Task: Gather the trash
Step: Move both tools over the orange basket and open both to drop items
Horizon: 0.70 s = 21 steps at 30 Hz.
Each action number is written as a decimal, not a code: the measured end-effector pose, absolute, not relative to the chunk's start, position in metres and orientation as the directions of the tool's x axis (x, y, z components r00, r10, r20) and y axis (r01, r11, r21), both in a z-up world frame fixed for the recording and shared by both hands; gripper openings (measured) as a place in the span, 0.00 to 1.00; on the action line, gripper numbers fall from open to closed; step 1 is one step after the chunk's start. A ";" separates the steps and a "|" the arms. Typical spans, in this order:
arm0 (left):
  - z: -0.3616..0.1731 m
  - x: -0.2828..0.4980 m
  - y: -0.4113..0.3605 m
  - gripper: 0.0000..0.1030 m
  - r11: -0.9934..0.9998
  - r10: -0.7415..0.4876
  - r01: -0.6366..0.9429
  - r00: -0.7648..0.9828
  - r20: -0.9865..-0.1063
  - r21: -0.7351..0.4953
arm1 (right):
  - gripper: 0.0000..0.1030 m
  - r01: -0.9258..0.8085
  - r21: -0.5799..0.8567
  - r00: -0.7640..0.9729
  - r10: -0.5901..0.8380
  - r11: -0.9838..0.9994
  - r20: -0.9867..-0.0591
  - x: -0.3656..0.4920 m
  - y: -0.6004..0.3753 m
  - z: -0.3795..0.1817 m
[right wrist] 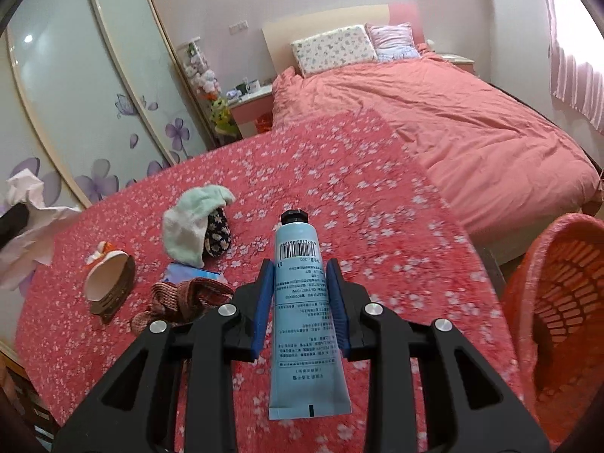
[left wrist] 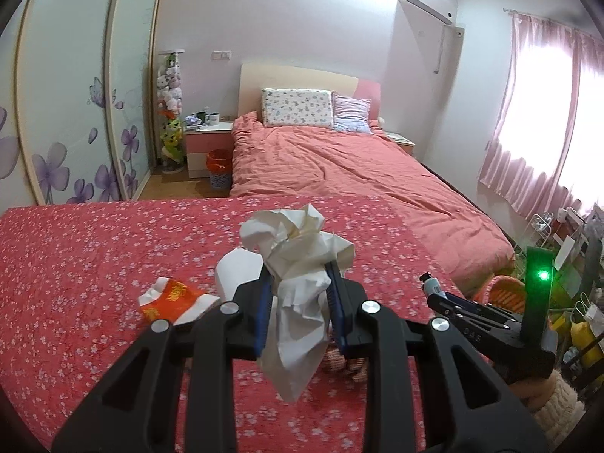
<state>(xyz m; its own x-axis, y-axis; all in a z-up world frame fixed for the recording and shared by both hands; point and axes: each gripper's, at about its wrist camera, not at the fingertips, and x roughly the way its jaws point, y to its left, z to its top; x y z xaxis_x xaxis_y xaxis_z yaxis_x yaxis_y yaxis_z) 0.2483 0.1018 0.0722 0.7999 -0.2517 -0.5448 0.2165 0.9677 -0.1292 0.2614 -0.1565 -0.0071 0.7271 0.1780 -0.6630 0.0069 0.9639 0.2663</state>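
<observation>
Over floral bedspread [right wrist: 339,173]: left tongs [left wrist: 298,283] clamp tissue wad [left wrist: 298,249] (crumpled), right tongs [right wrist: 300,283] clamp tube [right wrist: 307,321].

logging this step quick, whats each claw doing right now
Left claw: closed on the crumpled tissue.
Right claw: closed on the blue tube.

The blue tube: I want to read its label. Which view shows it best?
The right wrist view: the blue tube fills the centre, barcode and print facing the camera. The left wrist view shows only its capped tip, far off.
</observation>
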 end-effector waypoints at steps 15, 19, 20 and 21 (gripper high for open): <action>0.073 0.246 0.024 0.26 0.925 -0.372 0.347 0.749 -0.549 -0.155 | 0.28 0.052 0.222 0.792 0.095 0.974 -0.603 0.220 -0.205 0.022; 0.066 0.246 0.003 0.26 0.905 -0.415 0.392 0.721 -0.554 -0.168 | 0.28 0.081 0.222 0.802 0.068 0.972 -0.593 0.209 -0.222 0.024; 0.065 0.246 -0.003 0.26 0.900 -0.422 0.403 0.716 -0.556 -0.165 | 0.28 0.091 0.221 0.806 0.058 0.971 -0.588 0.206 -0.227 0.025; 0.063 0.245 -0.008 0.26 0.898 -0.426 0.410 0.712 -0.558 -0.162 | 0.28 0.100 0.219 0.810 0.048 0.970 -0.584 0.203 -0.231 0.026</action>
<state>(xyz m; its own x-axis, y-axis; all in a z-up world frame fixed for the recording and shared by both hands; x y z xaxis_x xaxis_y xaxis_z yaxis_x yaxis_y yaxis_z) 0.2449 -0.0076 0.0635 0.7123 -0.4262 -0.5577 0.4101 0.8975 -0.1621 0.2032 -0.2307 0.0260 0.8102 0.0484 -0.5841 0.1002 0.9705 0.2194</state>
